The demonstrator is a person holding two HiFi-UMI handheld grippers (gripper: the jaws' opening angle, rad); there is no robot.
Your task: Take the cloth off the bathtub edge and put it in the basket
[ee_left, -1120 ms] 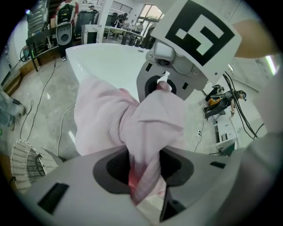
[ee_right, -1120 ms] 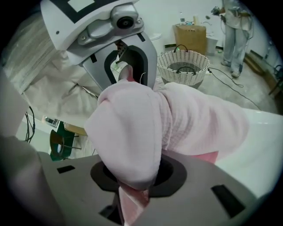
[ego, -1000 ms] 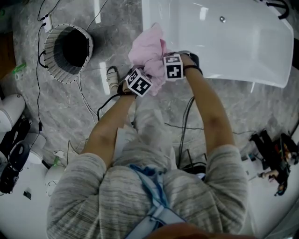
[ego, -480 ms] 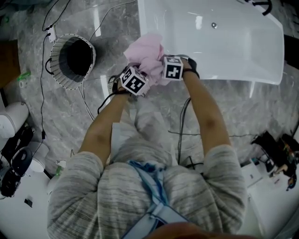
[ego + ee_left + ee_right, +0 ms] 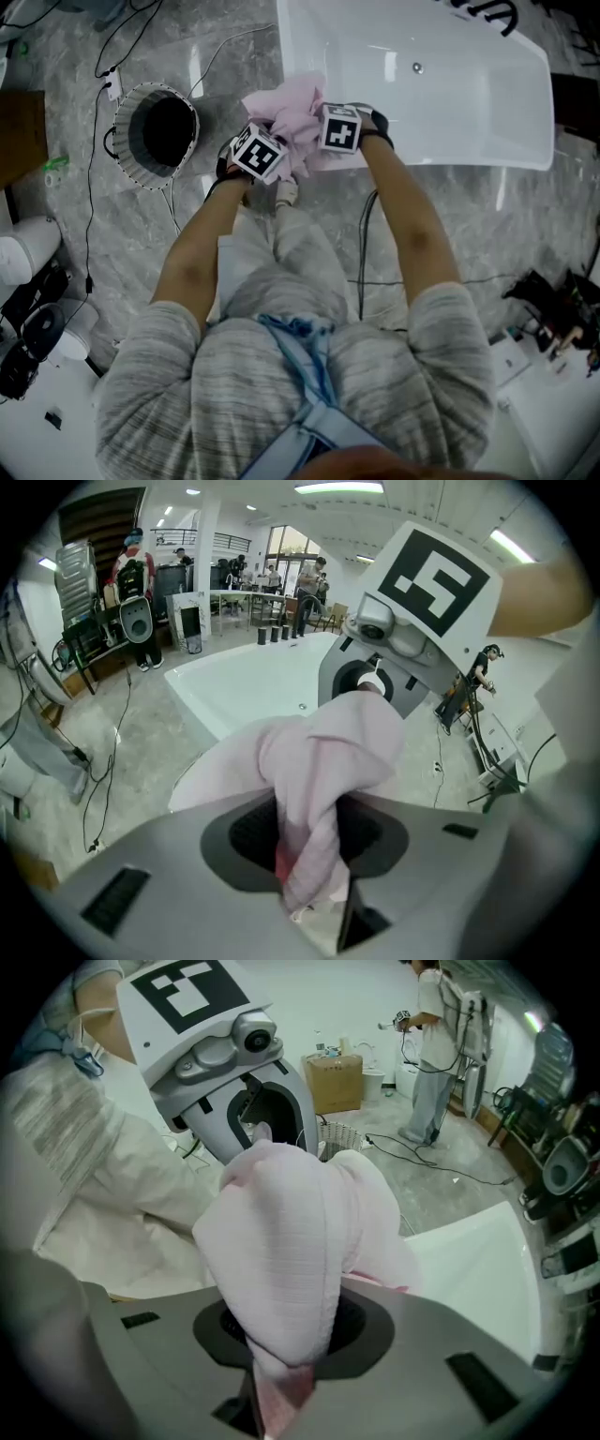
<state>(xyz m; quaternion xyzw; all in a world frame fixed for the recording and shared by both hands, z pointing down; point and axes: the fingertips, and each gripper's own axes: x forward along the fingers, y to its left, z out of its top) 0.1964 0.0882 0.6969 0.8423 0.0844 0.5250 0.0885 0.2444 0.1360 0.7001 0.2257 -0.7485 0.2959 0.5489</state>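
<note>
A pink cloth (image 5: 292, 122) is bunched between both grippers at the near left corner of the white bathtub (image 5: 450, 84). My left gripper (image 5: 269, 148) is shut on one fold of the cloth (image 5: 323, 771). My right gripper (image 5: 323, 127) is shut on another fold of the cloth (image 5: 281, 1241). The two grippers face each other, close together. Left of them on the floor stands the round basket (image 5: 157, 134), white-ribbed with a dark inside.
Black and white cables (image 5: 94, 187) trail over the grey marble floor round the basket. A white sandal (image 5: 285, 193) lies by the person's feet. Equipment (image 5: 28, 309) sits at the left edge and gear (image 5: 553, 309) at the right.
Both grippers, still holding the pink cloth, have shifted up in the head view. The basket and tub have drifted as the head turned.
</note>
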